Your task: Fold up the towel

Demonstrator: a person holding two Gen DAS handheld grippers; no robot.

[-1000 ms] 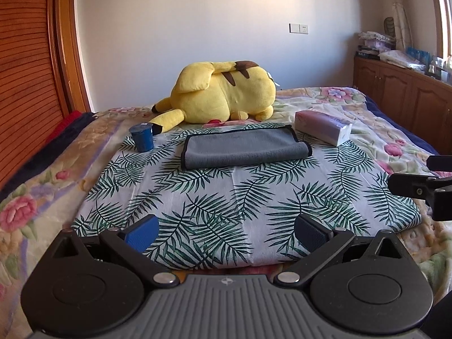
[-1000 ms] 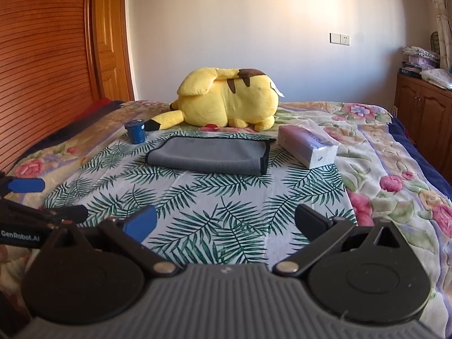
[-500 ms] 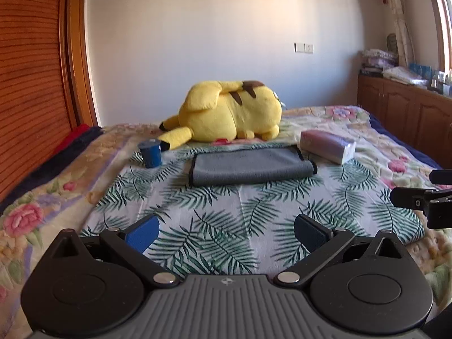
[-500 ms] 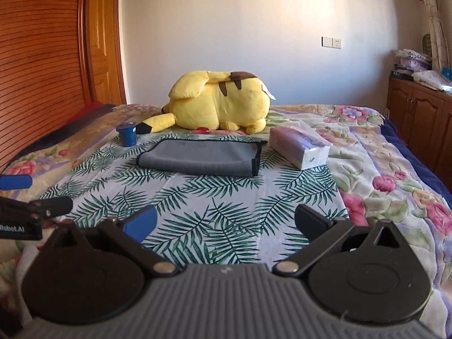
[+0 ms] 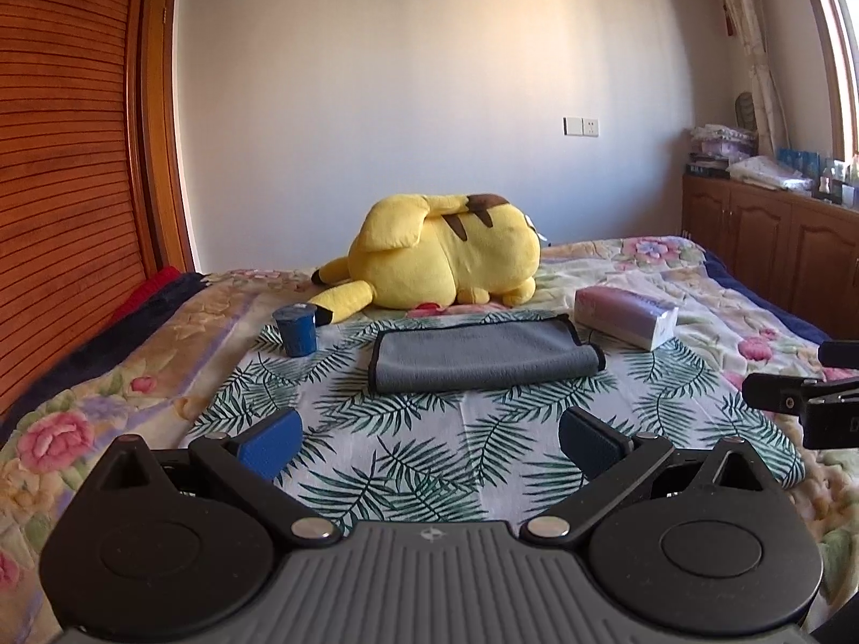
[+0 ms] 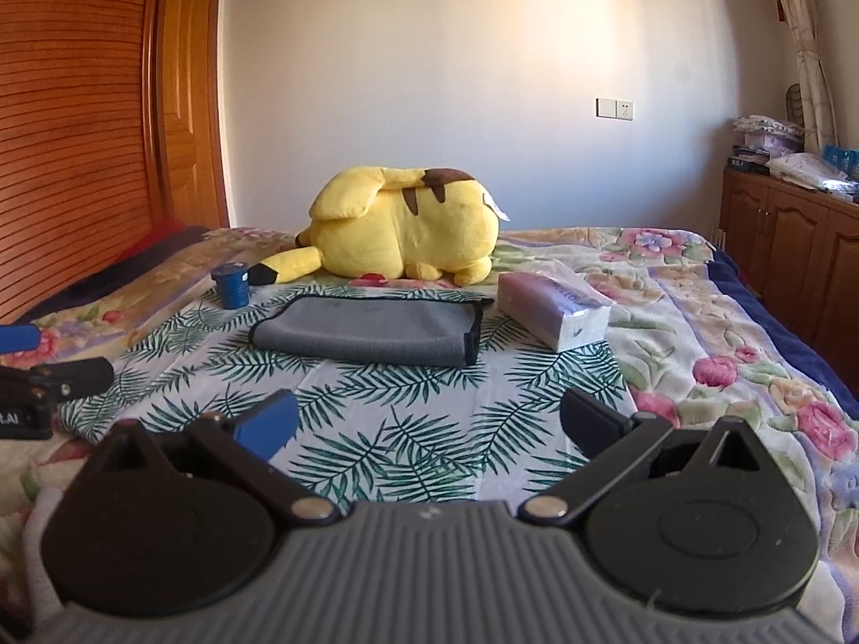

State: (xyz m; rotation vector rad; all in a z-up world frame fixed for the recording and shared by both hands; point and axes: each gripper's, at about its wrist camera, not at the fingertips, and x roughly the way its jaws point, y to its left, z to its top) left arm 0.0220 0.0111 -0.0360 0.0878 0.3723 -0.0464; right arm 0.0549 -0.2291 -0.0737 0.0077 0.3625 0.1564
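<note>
A grey towel with black trim (image 5: 483, 355) lies folded on the palm-leaf cloth (image 5: 408, 429) on the bed; it also shows in the right wrist view (image 6: 370, 330). My left gripper (image 5: 429, 437) is open and empty, well short of the towel, low over the cloth's near edge. My right gripper (image 6: 429, 421) is open and empty, also short of the towel. Each gripper shows at the edge of the other's view: the right one (image 5: 805, 397) and the left one (image 6: 48, 375).
A yellow plush toy (image 5: 445, 257) lies behind the towel. A blue cup (image 5: 295, 330) stands left of the towel, a tissue pack (image 5: 625, 316) right of it. Wooden wardrobe on the left, wooden cabinets (image 5: 767, 252) on the right.
Both grippers have pulled back and tilted up, so the towel and bed sit lower and farther in view. The towel has not moved. Both grippers stay open.
</note>
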